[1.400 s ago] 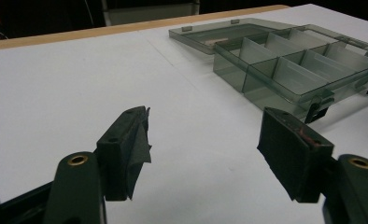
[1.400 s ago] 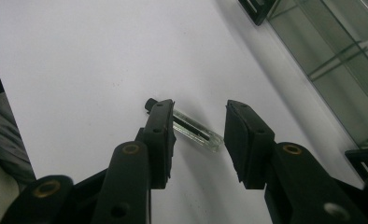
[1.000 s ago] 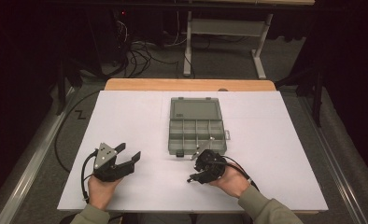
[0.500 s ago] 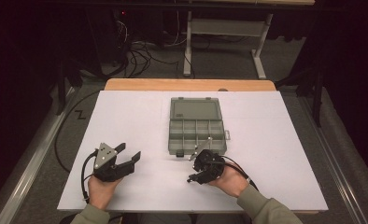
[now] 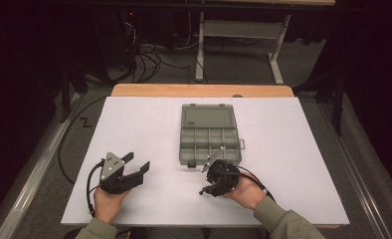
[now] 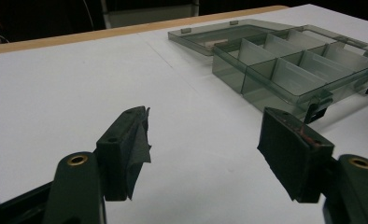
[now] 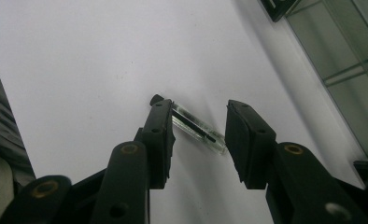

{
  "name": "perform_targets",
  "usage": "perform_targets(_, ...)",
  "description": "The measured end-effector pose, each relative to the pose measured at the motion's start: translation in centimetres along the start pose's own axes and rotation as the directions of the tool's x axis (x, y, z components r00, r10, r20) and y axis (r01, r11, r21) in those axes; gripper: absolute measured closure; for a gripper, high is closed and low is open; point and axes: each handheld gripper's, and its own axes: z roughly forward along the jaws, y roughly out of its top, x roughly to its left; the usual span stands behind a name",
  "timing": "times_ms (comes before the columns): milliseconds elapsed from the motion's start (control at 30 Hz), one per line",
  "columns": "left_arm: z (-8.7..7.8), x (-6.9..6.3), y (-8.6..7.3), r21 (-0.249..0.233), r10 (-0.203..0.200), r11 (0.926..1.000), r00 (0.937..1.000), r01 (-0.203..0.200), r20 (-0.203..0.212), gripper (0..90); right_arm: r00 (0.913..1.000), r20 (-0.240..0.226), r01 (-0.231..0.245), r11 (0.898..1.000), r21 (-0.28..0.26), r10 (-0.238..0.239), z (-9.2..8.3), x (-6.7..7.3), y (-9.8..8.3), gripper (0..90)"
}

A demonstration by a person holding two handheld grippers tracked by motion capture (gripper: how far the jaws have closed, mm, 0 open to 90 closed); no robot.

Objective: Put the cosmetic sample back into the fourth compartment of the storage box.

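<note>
A clear grey compartment box [image 5: 209, 144] lies open in the middle of the white table, its lid folded back away from me. My left gripper [image 5: 137, 163] rests on the table at the left with its jaws wide apart and nothing between them [image 6: 203, 140]; the box [image 6: 294, 65] is ahead of it to the right. My right gripper [image 5: 204, 180] is just in front of the box's near edge and points down at the table. A small clear tube with a black core [image 7: 191, 123] lies on the table across the gap of the right gripper [image 7: 198, 140]; no squeeze on it is visible.
The white table top [image 5: 134, 124] ends in a wooden strip [image 5: 199, 90] at the far side. Cables and a metal frame [image 5: 239, 30] lie on the dark floor beyond. The box's compartments [image 6: 285, 70] look bare. A black latch [image 7: 278, 7] of the box sits near the right gripper.
</note>
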Motion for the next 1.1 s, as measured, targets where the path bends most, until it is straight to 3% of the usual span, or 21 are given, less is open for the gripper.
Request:
perform_targets(200, -0.06, -0.05, 0.03, -0.003, 0.001, 1.0, 1.0, -0.001, 0.003, 33.0, 0.9997, 0.002, 0.023, 1.0, 0.02, -0.023, 0.5, 0.05, 0.17, 65.1)
perform_targets(700, -0.19, 0.11, 0.29, -0.011, -0.011, 0.9999, 0.9999, 0.011, 0.002, 33.0, 1.0, -0.006, 0.008, 0.999, 0.047, -0.008, 0.33, -0.43, 0.03, 80.2)
perform_targets(1100, -0.41, 0.19, 0.39, -0.019, -0.009, 0.9998, 1.0, 0.009, -0.001, 33.0, 0.9998, 0.017, 0.011, 0.997, 0.071, -0.013, 0.7, -0.34, -0.02, 82.0)
